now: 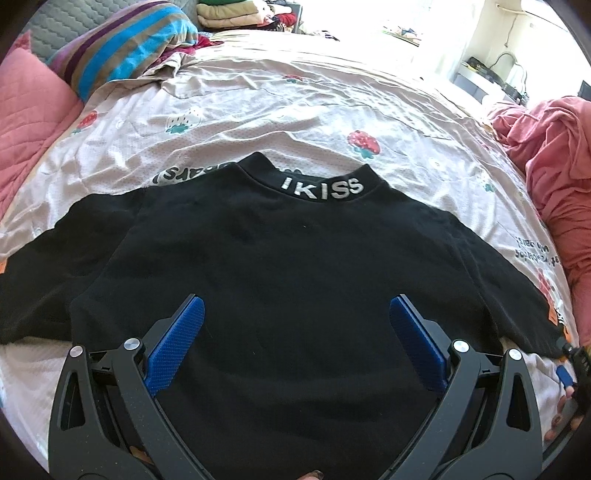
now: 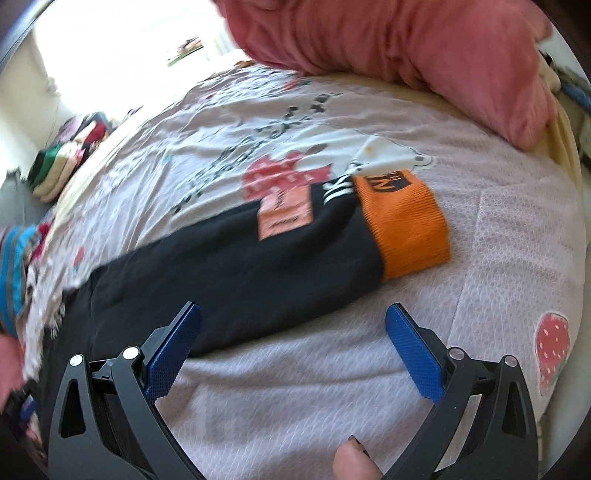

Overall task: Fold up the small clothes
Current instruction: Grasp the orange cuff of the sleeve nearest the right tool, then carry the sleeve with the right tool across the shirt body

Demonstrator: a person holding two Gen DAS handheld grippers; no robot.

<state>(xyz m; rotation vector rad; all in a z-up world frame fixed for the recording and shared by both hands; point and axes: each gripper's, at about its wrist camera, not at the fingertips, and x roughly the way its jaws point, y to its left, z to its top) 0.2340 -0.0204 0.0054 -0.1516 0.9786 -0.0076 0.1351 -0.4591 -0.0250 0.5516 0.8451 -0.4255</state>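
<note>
While spread flat and face-down across the wide bed with its pale strawberry-print quilted cover (image 1: 258, 110), lies unfolded: black long-sleeved child's sweatshirt with a lettered collar (image 1: 277, 251), body smooth, both sleeves stretched out sideways. No fold made yet, judging by the open layout; everything left — sleeves in, then body doubled. Beyond, heaped at the bed's edge, a crumpled pink blanket (image 2: 388, 40); far off, a stack of folded clothes (image 1: 236, 14), probably finished pieces. Right sleeve ending in a ribbed orange knit cuff (image 2: 402, 225), lying flat. Left tool (image 1: 297, 314) hovering over the hem, blades apart, gripping nothing. Right tool (image 2: 293, 321) likewise spread wide, poised near the sleeve, empty.
</note>
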